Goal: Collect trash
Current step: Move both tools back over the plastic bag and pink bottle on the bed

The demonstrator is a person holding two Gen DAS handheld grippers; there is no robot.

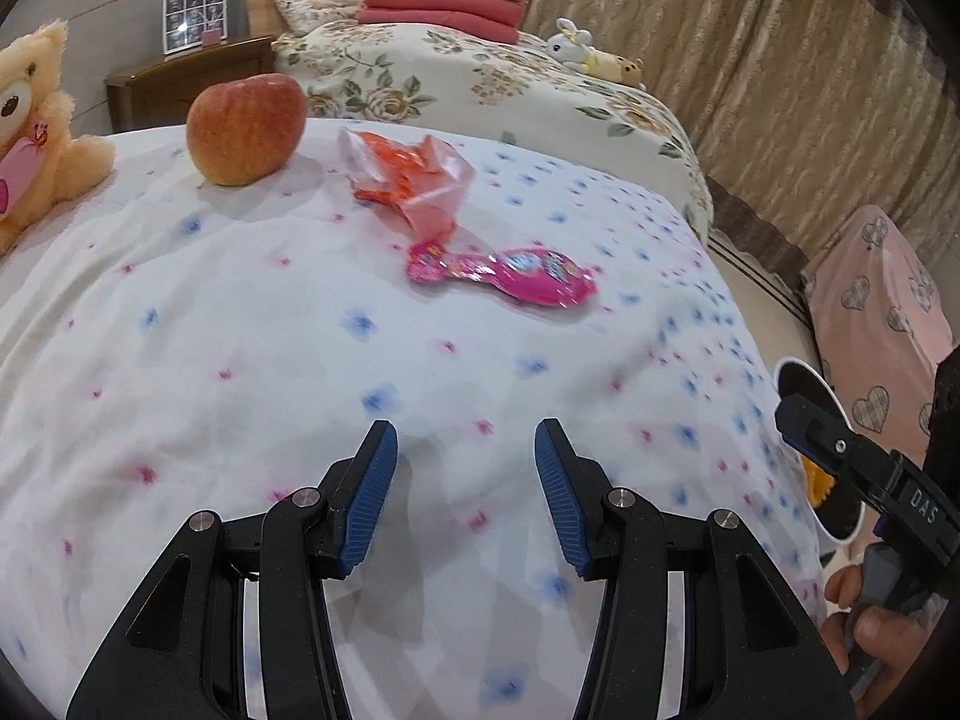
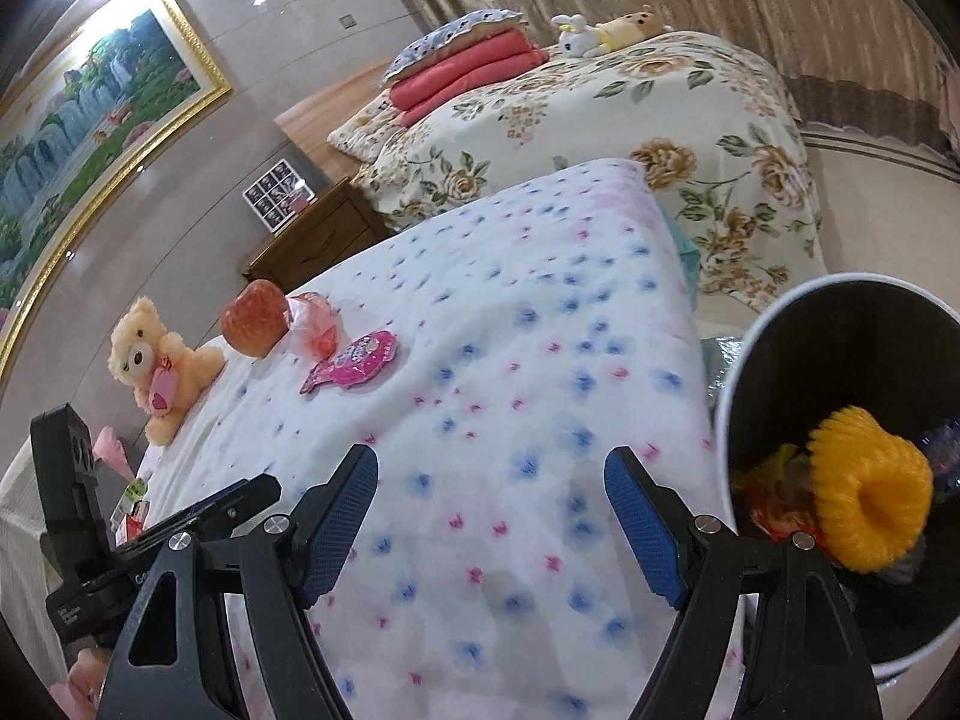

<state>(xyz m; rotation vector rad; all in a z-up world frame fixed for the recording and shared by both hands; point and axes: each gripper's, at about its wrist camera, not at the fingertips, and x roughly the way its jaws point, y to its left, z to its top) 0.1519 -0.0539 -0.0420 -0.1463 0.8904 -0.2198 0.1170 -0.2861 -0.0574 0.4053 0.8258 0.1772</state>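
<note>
A shiny pink candy wrapper (image 1: pixel 510 276) lies on the white flowered bedspread (image 1: pixel 300 360), with a crumpled orange-clear plastic wrapper (image 1: pixel 408 180) just behind it. Both show in the right wrist view, pink wrapper (image 2: pixel 354 360) and orange wrapper (image 2: pixel 312 324). My left gripper (image 1: pixel 465 438) is open and empty, low over the bedspread, short of the pink wrapper. My right gripper (image 2: pixel 492 468) is open and empty, beside the trash bin (image 2: pixel 774 324), which holds a yellow foam fruit net (image 2: pixel 870 504) and other scraps. The bin's rim (image 1: pixel 804 369) shows at the bed's right edge.
A red apple (image 1: pixel 246 126) and a cream teddy bear (image 1: pixel 30 120) sit at the far left of the bedspread. A second bed with a floral cover (image 1: pixel 480 78) stands behind. A wooden nightstand (image 1: pixel 180 78) is between the beds. A pink heart-patterned cover (image 1: pixel 882 312) is at right.
</note>
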